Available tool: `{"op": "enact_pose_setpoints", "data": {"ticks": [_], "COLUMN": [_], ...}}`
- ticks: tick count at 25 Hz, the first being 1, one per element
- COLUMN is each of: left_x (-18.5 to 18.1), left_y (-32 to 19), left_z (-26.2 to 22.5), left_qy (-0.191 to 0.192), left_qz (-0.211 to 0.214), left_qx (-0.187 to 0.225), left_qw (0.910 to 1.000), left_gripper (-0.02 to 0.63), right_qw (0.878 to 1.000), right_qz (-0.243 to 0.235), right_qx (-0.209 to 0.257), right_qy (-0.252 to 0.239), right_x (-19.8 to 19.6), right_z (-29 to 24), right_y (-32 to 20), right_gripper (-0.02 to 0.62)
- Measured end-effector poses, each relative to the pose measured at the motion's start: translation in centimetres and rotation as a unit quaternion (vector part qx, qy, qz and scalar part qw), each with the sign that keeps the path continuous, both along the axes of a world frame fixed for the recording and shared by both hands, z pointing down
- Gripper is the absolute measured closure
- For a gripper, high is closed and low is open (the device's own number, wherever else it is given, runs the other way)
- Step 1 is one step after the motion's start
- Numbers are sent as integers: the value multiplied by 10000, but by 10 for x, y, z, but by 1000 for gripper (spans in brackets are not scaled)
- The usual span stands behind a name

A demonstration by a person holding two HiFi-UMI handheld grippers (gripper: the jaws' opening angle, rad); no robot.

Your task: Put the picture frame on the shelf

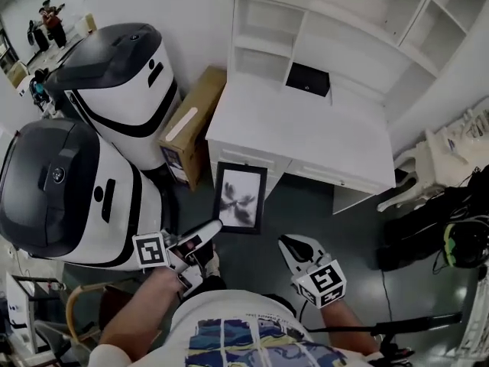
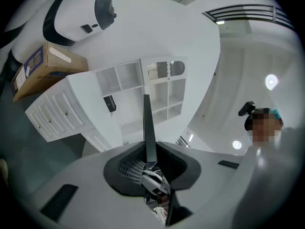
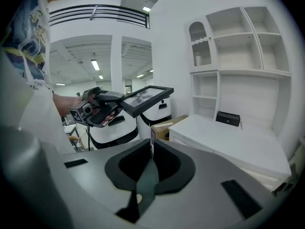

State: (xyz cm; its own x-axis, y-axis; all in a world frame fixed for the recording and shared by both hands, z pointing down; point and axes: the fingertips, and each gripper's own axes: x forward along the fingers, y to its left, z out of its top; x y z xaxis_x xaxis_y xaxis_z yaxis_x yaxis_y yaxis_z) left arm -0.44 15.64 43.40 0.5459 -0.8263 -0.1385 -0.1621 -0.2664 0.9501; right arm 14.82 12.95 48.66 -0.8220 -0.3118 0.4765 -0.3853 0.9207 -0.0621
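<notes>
The picture frame (image 1: pixel 241 197), black-rimmed with a dark blot print, hangs in the air just in front of the white desk (image 1: pixel 306 140). My left gripper (image 1: pixel 216 225) is shut on its lower left edge. In the left gripper view the frame (image 2: pixel 148 128) shows edge-on as a thin dark strip rising from between the jaws. From the right gripper view the frame (image 3: pixel 145 99) lies nearly flat, and the left gripper (image 3: pixel 121 101) holds it. My right gripper (image 1: pixel 284 241) is to the right of the frame, shut and holding nothing. White shelves (image 1: pixel 336 21) rise at the back of the desk.
A small black box (image 1: pixel 308 79) lies on the desk under the shelves. A cardboard carton (image 1: pixel 191 121) leans at the desk's left end, beside two large white-and-black machines (image 1: pixel 114 82). A white chair (image 1: pixel 435 167) and dark bags (image 1: pixel 435 235) are at the right.
</notes>
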Motion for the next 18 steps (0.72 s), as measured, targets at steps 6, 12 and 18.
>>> {"op": "enact_pose_setpoints", "data": {"ticks": [6,12,18], "left_x": [-56,-91,-108], "left_y": [-50,-103,-180], "left_z": [-2,5,5], "left_qy": [-83,-37,-150], "left_qz": [349,403,334], "left_qx": [134,108,128], "left_qw": [9993,9991,9992], "left_gripper": [532,532,532], "right_qw": [9993,9985,9976], "right_qz": [348,471,632], "right_qx": [16,-103,-233], "right_qy": [118,279,136], "right_x": [-53,-69,-68], "right_z": [-11,-5,11], "right_y": [-21,-33,-77], "right_gripper": [561,561,561]}}
